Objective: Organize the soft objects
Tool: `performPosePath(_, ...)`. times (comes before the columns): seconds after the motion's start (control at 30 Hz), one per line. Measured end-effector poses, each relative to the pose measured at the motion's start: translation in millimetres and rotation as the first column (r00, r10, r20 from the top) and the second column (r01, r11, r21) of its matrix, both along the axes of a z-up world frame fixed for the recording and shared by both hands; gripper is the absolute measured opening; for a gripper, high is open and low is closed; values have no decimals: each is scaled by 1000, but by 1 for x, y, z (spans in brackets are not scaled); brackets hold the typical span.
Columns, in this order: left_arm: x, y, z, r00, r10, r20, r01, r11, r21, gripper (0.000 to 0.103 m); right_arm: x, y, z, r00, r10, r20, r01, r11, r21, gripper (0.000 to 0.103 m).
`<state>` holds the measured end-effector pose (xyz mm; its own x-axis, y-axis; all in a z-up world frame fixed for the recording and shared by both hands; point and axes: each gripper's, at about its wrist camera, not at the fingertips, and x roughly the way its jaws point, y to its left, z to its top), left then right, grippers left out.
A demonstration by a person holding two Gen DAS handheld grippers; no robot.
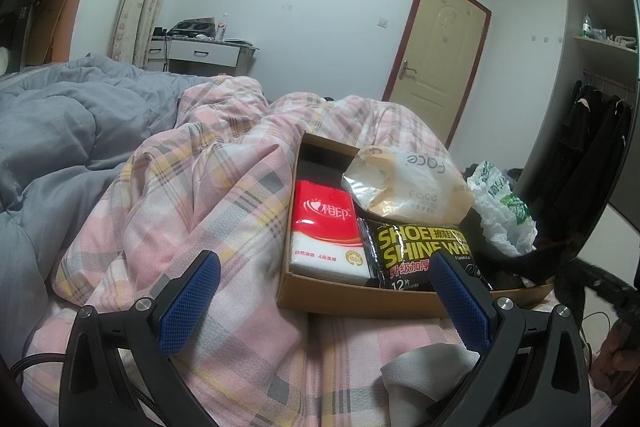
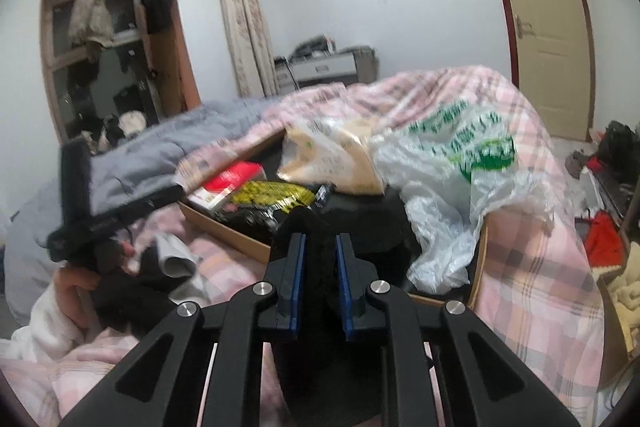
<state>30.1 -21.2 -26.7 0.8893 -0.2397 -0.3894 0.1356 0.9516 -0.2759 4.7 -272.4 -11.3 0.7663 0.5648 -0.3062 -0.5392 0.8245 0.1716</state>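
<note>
mid-placement: right gripper [image 2: 320, 247] fingers clamped on a black soft item [image 2: 316, 227], held over the near edge of the cardboard box [image 1: 360, 301] on the bed [image 1: 224, 195]. left gripper [image 1: 326, 291] fingers wide apart, empty, near the box's front corner. next, probably: lower into the box beside the shoe shine wipes [image 1: 420, 251], then release.

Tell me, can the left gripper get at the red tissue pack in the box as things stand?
Probably yes. The left gripper is open and empty, and the red tissue pack lies uncovered at the cardboard box's near corner; only the low box wall stands between.
</note>
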Motion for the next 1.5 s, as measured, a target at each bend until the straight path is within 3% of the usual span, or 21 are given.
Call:
performPosePath(0.23,0,0,0,1000,0,-1,0,1000,0,103,-24,-10,10,974,160,159,-182,973,138,12)
performPosePath(0.47,0,0,0,1000,0,0,0,1000,0,103,-33,12,12,922,336,195,-354,933,67,12)
performPosePath(0.6,0,0,0,1000,0,-1,0,1000,1,103,-38,5,14,876,410,253,-448,887,114,12)
performPosePath(0.77,0,0,0,1000,0,-1,0,1000,1,103,-30,-13,10,855,438,276,-501,834,229,12)
performPosePath(0.87,0,0,0,1000,0,-1,0,1000,0,103,-23,-8,7,881,414,228,-463,854,238,12)
performPosePath(1.0,0,0,0,1000,0,0,0,1000,0,103,1,22,0,969,247,29,-248,962,111,12)
performPosePath(1.13,0,0,0,1000,0,-1,0,1000,1,103,21,42,-8,978,186,-90,-185,983,20,12)
performPosePath(1.3,0,0,0,1000,0,-1,0,1000,1,103,29,61,-16,965,203,-163,-218,972,-83,12)
performPosePath(1.43,0,0,0,1000,0,-1,0,1000,1,103,29,83,-34,930,239,-279,-305,925,-227,12)
performPosePath(1.5,0,0,0,1000,0,-1,0,1000,2,103,26,92,-39,925,239,-296,-324,901,-287,12)
